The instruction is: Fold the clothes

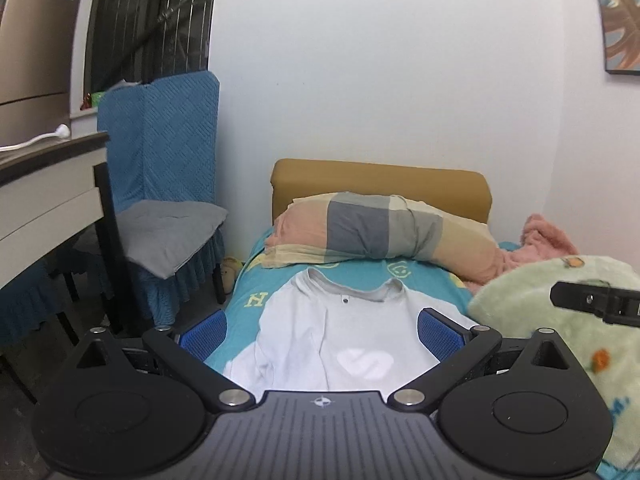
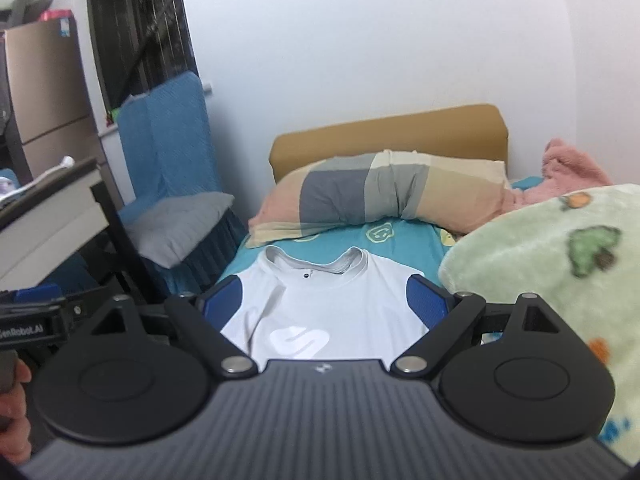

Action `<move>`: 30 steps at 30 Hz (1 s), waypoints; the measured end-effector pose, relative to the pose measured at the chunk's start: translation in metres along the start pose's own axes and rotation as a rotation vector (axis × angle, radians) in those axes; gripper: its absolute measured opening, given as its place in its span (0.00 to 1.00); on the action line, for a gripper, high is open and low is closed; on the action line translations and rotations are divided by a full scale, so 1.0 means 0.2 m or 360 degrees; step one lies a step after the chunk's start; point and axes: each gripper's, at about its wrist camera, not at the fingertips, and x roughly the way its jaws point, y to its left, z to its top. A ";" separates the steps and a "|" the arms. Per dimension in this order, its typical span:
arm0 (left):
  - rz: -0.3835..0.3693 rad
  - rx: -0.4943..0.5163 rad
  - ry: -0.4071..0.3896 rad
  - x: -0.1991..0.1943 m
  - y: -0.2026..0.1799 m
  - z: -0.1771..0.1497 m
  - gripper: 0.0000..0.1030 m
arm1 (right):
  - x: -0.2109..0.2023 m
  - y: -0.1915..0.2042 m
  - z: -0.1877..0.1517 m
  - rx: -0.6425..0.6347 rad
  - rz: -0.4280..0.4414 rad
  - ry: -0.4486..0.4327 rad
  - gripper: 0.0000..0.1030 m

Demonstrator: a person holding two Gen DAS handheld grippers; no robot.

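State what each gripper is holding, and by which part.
Nothing. The left gripper and right gripper are both open above the white shirt, gripping no part.

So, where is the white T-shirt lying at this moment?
In both wrist views the white T-shirt lies on the teal sheet, its collar toward the patchwork pillow, with the green blanket on its right.

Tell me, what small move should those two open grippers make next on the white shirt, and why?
Probably lower the left gripper onto the rumpled left sleeve side of the white shirt. Both grippers are open and empty above the shirt, which lies face up on the bed sheet; that side looks creased, while the right gripper frames smoother cloth.
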 end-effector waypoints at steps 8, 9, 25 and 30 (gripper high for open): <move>-0.0001 -0.0074 0.0010 -0.22 -0.05 -0.24 0.99 | -0.26 0.00 -0.29 0.0060 -0.0012 -0.0019 0.88; -0.0006 -0.0096 0.0029 -0.19 -0.04 -0.27 0.99 | -0.25 -0.01 -0.32 0.0064 -0.0017 -0.0021 0.88; 0.0172 -0.1023 0.0474 0.67 0.74 -0.51 0.80 | 0.03 -0.18 -0.72 0.0291 -0.0050 0.0066 0.88; 0.0206 -0.1158 0.0460 0.94 0.88 -0.61 0.71 | 0.21 -0.23 -0.77 0.0305 -0.0093 0.0124 0.88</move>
